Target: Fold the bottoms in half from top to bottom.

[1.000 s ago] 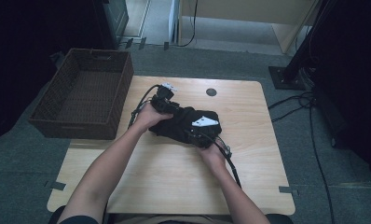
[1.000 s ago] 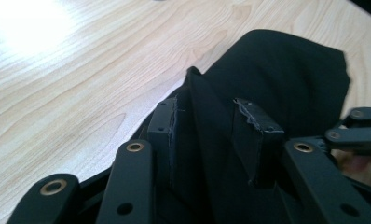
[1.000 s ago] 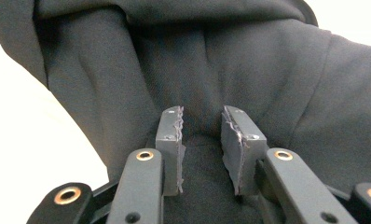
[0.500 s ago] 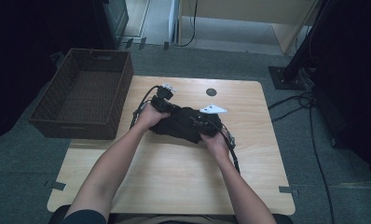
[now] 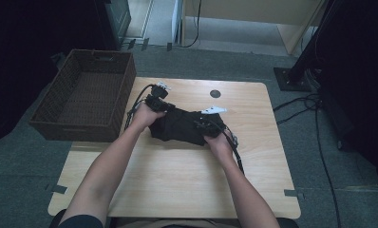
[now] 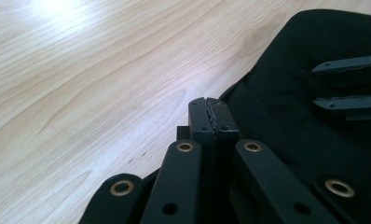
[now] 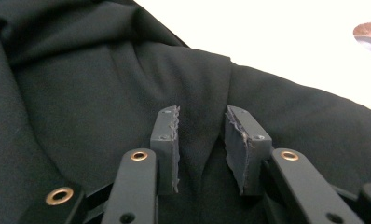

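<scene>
Crumpled black fabric garment [image 5: 180,126] bunched mid pale wooden surface [image 5: 177,185], likely to slip free and unfold on lifting, with left tool [image 6: 212,114] clenched at its edge, right tool [image 7: 201,135] released, astride a fold.

The cloth [image 5: 180,127] lies on the table [image 5: 177,185], right of the basket [image 5: 87,95].

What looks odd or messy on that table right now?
The black cloth lies bunched and creased in the middle of the table instead of flat. The right tongs have chipped, ragged pads. The basket hangs off the table's left edge.
</scene>
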Motion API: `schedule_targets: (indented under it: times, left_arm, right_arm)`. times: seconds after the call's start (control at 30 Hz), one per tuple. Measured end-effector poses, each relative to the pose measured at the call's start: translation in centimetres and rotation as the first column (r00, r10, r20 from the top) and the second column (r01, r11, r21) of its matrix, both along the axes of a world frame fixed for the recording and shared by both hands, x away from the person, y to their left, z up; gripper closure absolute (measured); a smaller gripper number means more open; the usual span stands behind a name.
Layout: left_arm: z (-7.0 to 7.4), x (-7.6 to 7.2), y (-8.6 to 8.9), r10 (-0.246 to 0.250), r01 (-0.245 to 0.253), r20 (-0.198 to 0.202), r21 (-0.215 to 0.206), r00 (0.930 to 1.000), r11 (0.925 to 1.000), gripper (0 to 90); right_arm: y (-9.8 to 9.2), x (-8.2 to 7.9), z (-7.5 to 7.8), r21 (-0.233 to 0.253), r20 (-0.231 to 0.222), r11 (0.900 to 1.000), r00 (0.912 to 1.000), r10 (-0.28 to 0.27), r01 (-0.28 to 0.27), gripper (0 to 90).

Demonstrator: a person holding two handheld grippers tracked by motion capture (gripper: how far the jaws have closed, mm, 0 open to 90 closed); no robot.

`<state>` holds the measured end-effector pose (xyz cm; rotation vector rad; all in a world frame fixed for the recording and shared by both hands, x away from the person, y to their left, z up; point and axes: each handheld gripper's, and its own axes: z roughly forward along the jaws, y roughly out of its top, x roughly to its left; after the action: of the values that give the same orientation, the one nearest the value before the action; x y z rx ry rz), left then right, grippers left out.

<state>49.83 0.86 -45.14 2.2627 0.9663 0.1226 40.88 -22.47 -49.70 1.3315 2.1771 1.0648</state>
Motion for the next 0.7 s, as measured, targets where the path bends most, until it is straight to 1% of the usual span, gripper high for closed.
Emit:
schedule_targets:
  times: [0.03,0.1,0.17,0.2,0.27,0.3,0.33,0.37,0.4,0.43,0.47,0.5,0.53,0.57,0.6,0.67,0.7]
  left_arm:
    - [-0.1,0.0,0.2,0.005,-0.005,-0.002,0.008,1.0,1.0,90.0]
    - [-0.1,-0.2,0.6,0.012,-0.013,0.007,0.011,0.9999,0.9999,90.0]
    - [-0.2,-0.3,1.0,0.025,-0.026,0.004,0.011,0.9997,0.9996,90.0]
    - [-0.4,-0.5,1.3,0.035,-0.035,-0.004,0.003,0.9994,0.9994,90.0]
    - [-0.7,-0.9,1.6,0.029,-0.029,-0.013,-0.004,0.9995,0.9996,90.0]
    - [-0.8,-1.2,1.6,0.026,-0.026,-0.018,-0.007,0.9995,0.9996,90.0]
    - [-0.8,-1.5,1.6,0.022,-0.022,-0.021,-0.012,0.9995,0.9997,90.0]
    - [-0.8,-1.8,1.6,0.023,-0.024,-0.017,-0.026,0.9996,0.9994,90.0]
    - [-0.7,-2.2,1.6,0.02,-0.02,-0.011,-0.039,0.9997,0.999,90.0]
    - [-0.6,-2.5,1.6,0.014,-0.015,-0.01,-0.045,0.9999,0.9989,90.0]
    - [-0.5,-2.8,1.5,0.007,-0.007,-0.004,-0.047,1.0,0.9989,90.0]
    - [-0.5,-3.1,1.5,0.003,-0.003,-0.001,-0.048,1.0,0.9989,90.0]
    - [-0.4,-3.3,1.5,0.002,-0.002,0.0,-0.049,1.0,0.9988,90.0]
    - [-0.4,-3.5,1.4,0.001,-0.001,0.003,-0.055,1.0,0.9985,90.0]
    - [-0.3,-3.6,1.3,0.0,0.0,0.006,-0.053,1.0,0.9986,90.0]
    - [-0.3,-3.9,1.2,-0.004,0.004,0.004,-0.052,1.0,0.9986,90.0]
    - [-0.3,-3.9,1.2,-0.002,0.002,0.005,-0.048,1.0,0.9988,90.0]
  right_arm:
    - [0.0,0.0,0.0,-0.009,-0.001,1.0,1.0,0.0,0.0,66.6]
    - [0.0,-0.1,0.0,-0.028,0.008,1.0,0.9999,0.009,-0.009,67.1]
    - [-0.1,-0.1,-0.1,-0.028,0.012,1.0,0.9999,0.001,-0.001,67.6]
    - [-0.2,-0.1,-0.1,-0.027,0.012,1.0,0.9999,0.0,0.001,67.7]
    - [-0.5,-0.2,-0.1,-0.042,0.026,0.999,0.9997,-0.001,0.002,67.9]
    - [-0.6,-0.3,-0.1,-0.039,0.024,0.999,0.9996,-0.012,0.013,68.0]
    - [-0.7,-0.3,-0.1,-0.027,0.023,1.0,0.9996,-0.016,0.017,68.0]
    - [-0.8,-0.3,0.2,-0.021,0.021,1.0,0.9996,-0.017,0.017,68.3]
    - [-0.9,-0.5,0.6,-0.029,0.023,0.999,0.9993,-0.031,0.031,70.1]
    - [-1.0,-0.7,1.0,-0.018,0.031,0.999,0.9987,-0.041,0.042,70.6]
    - [-1.1,-0.9,1.5,0.009,0.033,0.999,0.9986,-0.042,0.041,70.6]
    - [-1.0,-1.3,2.0,0.019,0.037,0.999,0.9986,-0.038,0.037,70.4]
    - [-0.8,-1.7,2.5,0.015,0.051,0.999,0.9983,-0.028,0.028,69.9]
    - [-0.5,-2.1,2.8,0.024,0.056,1.0,0.9983,-0.016,0.014,69.7]
    - [-0.2,-2.5,3.2,0.025,0.058,1.0,0.9983,-0.003,0.002,69.8]
    - [0.8,-3.2,3.4,0.03,0.059,0.999,0.9977,0.032,-0.034,70.6]
    - [1.5,-3.3,3.2,0.024,0.053,0.998,0.9974,0.049,-0.051,70.5]
